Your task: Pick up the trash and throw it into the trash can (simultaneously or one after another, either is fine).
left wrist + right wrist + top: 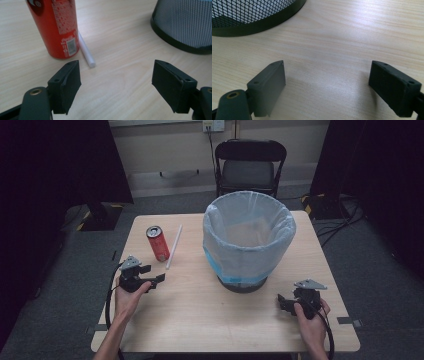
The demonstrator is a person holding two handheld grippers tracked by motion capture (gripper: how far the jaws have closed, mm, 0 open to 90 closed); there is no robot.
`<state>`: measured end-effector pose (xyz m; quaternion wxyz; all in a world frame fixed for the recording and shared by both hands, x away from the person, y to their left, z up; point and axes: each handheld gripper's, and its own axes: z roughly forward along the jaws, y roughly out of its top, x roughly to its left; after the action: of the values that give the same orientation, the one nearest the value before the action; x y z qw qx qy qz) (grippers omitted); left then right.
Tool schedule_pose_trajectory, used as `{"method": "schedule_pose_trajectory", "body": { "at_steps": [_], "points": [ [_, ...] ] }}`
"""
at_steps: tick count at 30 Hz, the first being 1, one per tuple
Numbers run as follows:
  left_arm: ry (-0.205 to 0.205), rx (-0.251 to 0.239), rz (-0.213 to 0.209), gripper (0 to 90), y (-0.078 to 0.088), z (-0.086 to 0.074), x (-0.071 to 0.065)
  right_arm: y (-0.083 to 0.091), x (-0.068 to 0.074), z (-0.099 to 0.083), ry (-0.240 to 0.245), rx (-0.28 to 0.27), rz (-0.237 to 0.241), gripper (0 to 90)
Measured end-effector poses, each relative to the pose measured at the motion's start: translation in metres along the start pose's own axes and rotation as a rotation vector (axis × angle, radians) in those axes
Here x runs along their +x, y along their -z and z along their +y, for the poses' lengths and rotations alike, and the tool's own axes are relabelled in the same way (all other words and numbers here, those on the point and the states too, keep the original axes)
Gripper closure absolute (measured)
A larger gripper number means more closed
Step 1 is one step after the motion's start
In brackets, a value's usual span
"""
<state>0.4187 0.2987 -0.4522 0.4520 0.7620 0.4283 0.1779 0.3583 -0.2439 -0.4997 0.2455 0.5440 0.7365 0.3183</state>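
Observation:
A red soda can (158,242) stands upright on the left part of the wooden table (200,305). A white straw-like tube (174,246) lies right beside it. A mesh wastebasket (248,237) lined with a clear plastic bag stands mid-table. My left gripper (155,274) rests open just in front of the can, nothing between its jaws. In the left gripper view the can (56,27) and the tube (86,51) lie just past my open left gripper (116,75). My right gripper (281,304) is open near the front right, beside the basket's base (254,17).
A black folding chair (250,167) stands behind the table's far edge. Cables (335,227) trail on the floor at the right. Dark curtains hang on both sides. Bare wood lies between the two grippers along the front of the table.

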Motion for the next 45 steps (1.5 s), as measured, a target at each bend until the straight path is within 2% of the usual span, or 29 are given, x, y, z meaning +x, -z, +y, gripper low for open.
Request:
{"method": "schedule_pose_trajectory", "body": {
  "at_steps": [4,6,11,13,17,19,22,27,29,31,33,34,36,38,40,42,45],
  "points": [
    [-0.011,0.028,-0.009,20.4,-0.006,0.005,0.005,0.000,0.000,0.000,0.000,0.000,0.000,13.0],
    [-0.025,0.022,0.003,20.4,-0.007,0.009,0.005,0.000,0.000,0.000,0.000,0.000,0.000,13.0],
    [-0.017,0.026,-0.004,20.9,-0.010,0.017,0.011,0.000,0.000,0.000,-0.001,0.000,0.000,13.0],
    [-0.024,0.025,0.009,21.1,-0.011,0.022,0.012,0.000,0.000,0.000,0.000,0.000,0.000,13.0],
    [-0.004,0.000,0.028,20.9,-0.013,0.022,0.020,0.000,0.000,0.000,0.000,0.000,0.000,13.0],
    [-0.011,0.015,0.033,20.8,-0.017,0.021,0.023,0.000,0.000,0.000,0.000,0.000,0.000,13.0],
    [0.009,0.045,0.037,20.7,-0.022,0.025,0.029,0.000,0.000,0.000,-0.001,0.000,0.000,13.0],
    [0.034,-0.006,0.067,21.3,-0.023,0.030,0.035,0.000,0.000,0.000,0.000,0.000,0.000,13.0],
    [0.046,0.028,0.043,21.0,-0.026,0.031,0.040,0.000,0.000,0.000,0.000,0.000,0.000,13.0],
    [0.036,0.030,0.051,19.2,-0.029,0.033,0.041,0.000,0.000,0.000,0.000,0.000,0.001,13.0],
    [0.052,-0.010,0.063,19.2,-0.031,0.038,0.042,0.000,0.000,0.000,0.000,0.000,0.000,12.9],
    [0.044,-0.019,0.074,19.3,-0.031,0.040,0.043,0.000,0.000,0.000,0.000,0.000,0.001,12.9],
    [0.041,0.015,0.061,18.4,-0.037,0.044,0.046,0.000,0.000,0.000,0.000,0.000,0.001,12.9],
    [0.033,0.012,0.083,16.8,-0.040,0.049,0.050,0.000,0.000,0.000,0.001,0.000,0.001,12.9],
    [0.034,0.008,0.073,16.8,-0.043,0.053,0.053,0.000,0.000,0.000,0.001,0.000,0.001,12.9],
    [0.021,0.007,0.091,17.3,-0.046,0.055,0.055,0.000,0.000,0.000,0.000,0.000,0.001,12.9],
    [0.039,0.008,0.098,18.1,-0.052,0.051,0.060,0.000,0.000,0.000,0.000,0.000,0.001,12.9]
  ]
}}
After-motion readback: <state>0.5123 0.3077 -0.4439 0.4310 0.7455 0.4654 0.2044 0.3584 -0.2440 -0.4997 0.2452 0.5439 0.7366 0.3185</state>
